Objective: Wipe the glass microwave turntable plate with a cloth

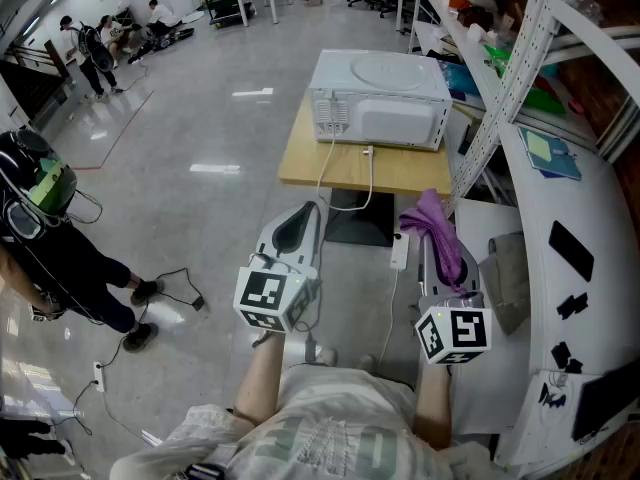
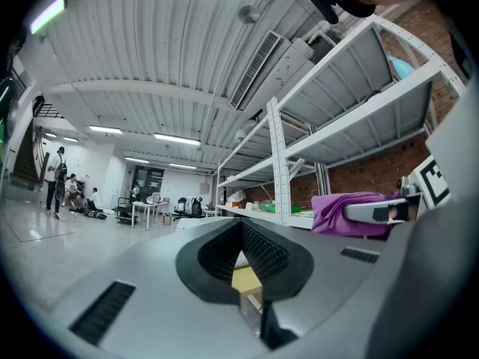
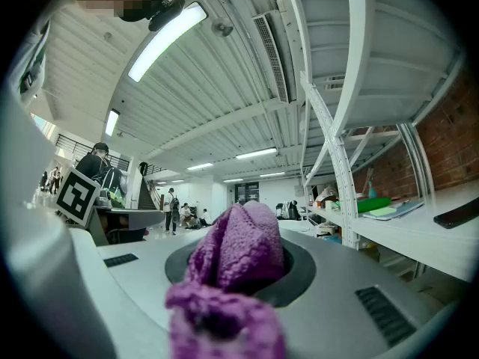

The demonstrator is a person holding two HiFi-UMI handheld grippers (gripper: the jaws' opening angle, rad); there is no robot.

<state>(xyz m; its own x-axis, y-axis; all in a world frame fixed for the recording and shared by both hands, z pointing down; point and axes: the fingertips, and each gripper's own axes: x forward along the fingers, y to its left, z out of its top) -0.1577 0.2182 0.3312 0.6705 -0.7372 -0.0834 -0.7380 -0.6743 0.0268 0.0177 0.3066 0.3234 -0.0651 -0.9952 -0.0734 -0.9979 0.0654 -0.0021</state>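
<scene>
Head view: a boxy white microwave [image 1: 380, 98] sits far centre on a light wooden table [image 1: 300, 156], vented back toward the near side.
Turntable plate [image 1: 385, 70]: what looks like a clear round glass disc, flat on the microwave's top, well apart from both tools.
Left gripper [image 2: 241, 229]: smooth grey shell, dark ribbed pads pressed together at the tips, nothing between.
Right gripper [image 3: 243, 254]: jaws pinching the cloth [image 3: 238, 245].
Cloth: purple, fuzzy, bunched into soft folds.
Shelving [image 1: 520, 48]: white perforated metal, right.

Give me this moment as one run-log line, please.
stage: wiping not begun | left gripper: shut, empty | right gripper: shut on purple cloth | microwave: on table, ahead
</scene>
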